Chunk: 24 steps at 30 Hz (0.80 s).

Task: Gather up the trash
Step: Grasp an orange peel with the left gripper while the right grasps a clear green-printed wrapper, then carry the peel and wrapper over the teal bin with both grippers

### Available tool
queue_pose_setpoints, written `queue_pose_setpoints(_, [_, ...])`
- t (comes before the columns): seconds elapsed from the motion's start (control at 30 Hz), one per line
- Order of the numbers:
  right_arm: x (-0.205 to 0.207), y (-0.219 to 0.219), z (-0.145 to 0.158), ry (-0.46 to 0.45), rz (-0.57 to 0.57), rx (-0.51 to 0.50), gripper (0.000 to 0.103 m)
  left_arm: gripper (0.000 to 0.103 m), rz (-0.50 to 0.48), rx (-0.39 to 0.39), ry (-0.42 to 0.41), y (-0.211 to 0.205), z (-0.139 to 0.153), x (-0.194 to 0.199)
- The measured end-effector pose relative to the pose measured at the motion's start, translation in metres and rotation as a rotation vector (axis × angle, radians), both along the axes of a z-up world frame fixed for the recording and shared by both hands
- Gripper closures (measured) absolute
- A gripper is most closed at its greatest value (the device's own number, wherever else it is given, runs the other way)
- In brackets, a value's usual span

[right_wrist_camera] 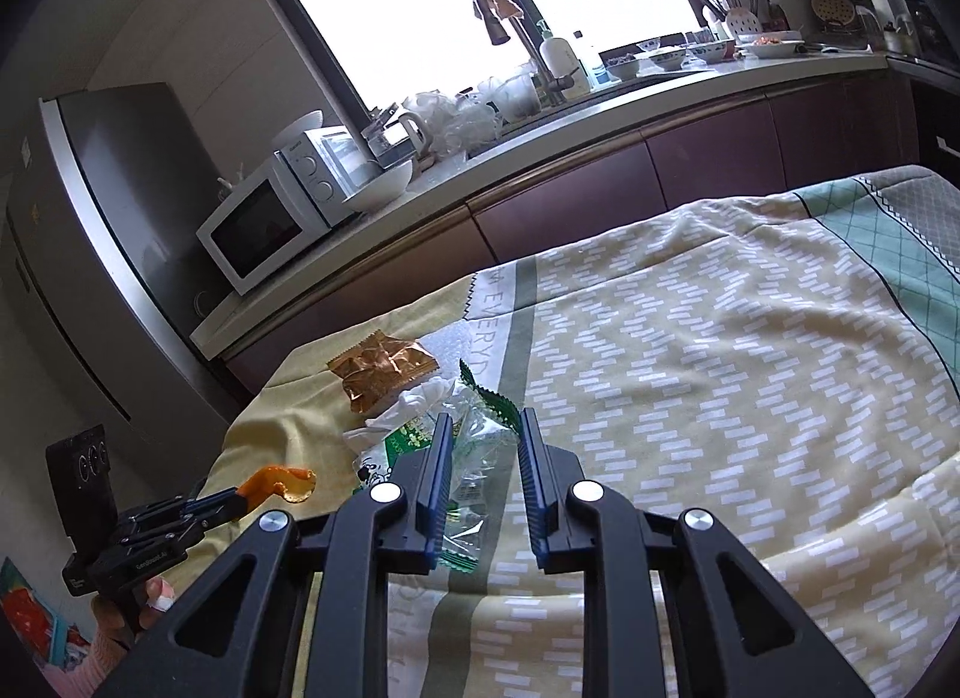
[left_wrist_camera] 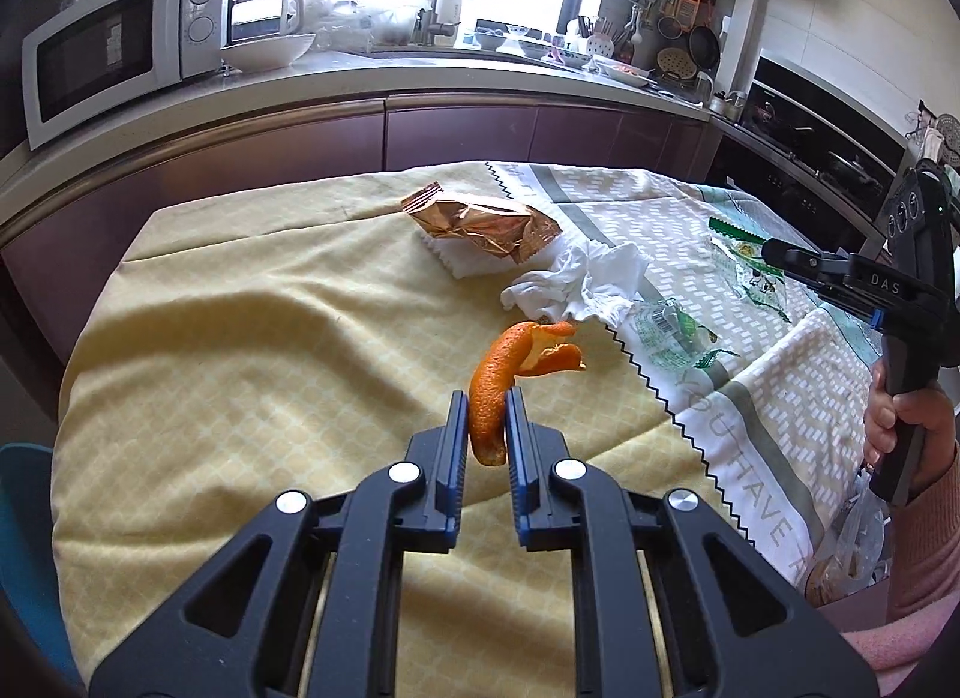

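Observation:
My left gripper (left_wrist_camera: pixel 486 401) is shut on an orange peel (left_wrist_camera: pixel 501 383) and holds it above the yellow tablecloth (left_wrist_camera: pixel 240 338). The peel also shows in the right wrist view (right_wrist_camera: pixel 282 485). A copper foil wrapper (left_wrist_camera: pixel 480 224) lies at the far side, a crumpled white tissue (left_wrist_camera: pixel 576 281) beside it, and a clear green-printed wrapper (left_wrist_camera: pixel 672 326) to the right. My right gripper (right_wrist_camera: pixel 483 419) is open, its jaws on either side of the green wrapper (right_wrist_camera: pixel 474 458), just above it. It shows from the side in the left wrist view (left_wrist_camera: pixel 780 254).
A kitchen counter (left_wrist_camera: pixel 420 74) with a microwave (left_wrist_camera: pixel 120 38), bowls and a sink runs behind the table. A fridge (right_wrist_camera: pixel 90 248) stands at the left. A plastic bag (left_wrist_camera: pixel 852 542) hangs by the right hand at the table's right edge.

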State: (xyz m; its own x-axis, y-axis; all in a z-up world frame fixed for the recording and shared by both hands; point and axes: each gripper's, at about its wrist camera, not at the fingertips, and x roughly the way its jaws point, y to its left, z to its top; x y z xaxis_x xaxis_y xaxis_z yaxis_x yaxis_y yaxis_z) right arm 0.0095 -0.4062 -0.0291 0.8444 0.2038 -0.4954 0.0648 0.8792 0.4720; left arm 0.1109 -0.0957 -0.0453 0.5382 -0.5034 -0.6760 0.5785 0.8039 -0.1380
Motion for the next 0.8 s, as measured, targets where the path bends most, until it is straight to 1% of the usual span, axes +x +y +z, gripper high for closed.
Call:
queue_pose_setpoints(0.13, [0.001, 0.02, 0.01, -0.03, 0.052, -0.009, 0.083, 0.09, 0.04, -0.021, -0.008, 0.022, 0.005, -0.008])
queue_pose_setpoints(0.27, [0.009, 0.045, 0.014, -0.039, 0.116, -0.004, 0.083, 0.09, 0.083, -0.036, -0.015, 0.047, 0.008, -0.017])
queue_pose_setpoints(0.6, [0.04, 0.12, 0.011, -0.03, 0.303, 0.021, 0.083, 0.09, 0.206, -0.06, -0.03, 0.114, 0.016, -0.038])
queue_pose_setpoints(0.8, [0.059, 0.17, 0.014, -0.029, 0.423, 0.018, 0.083, 0.09, 0.301, -0.067, -0.046, 0.159, 0.021, -0.047])
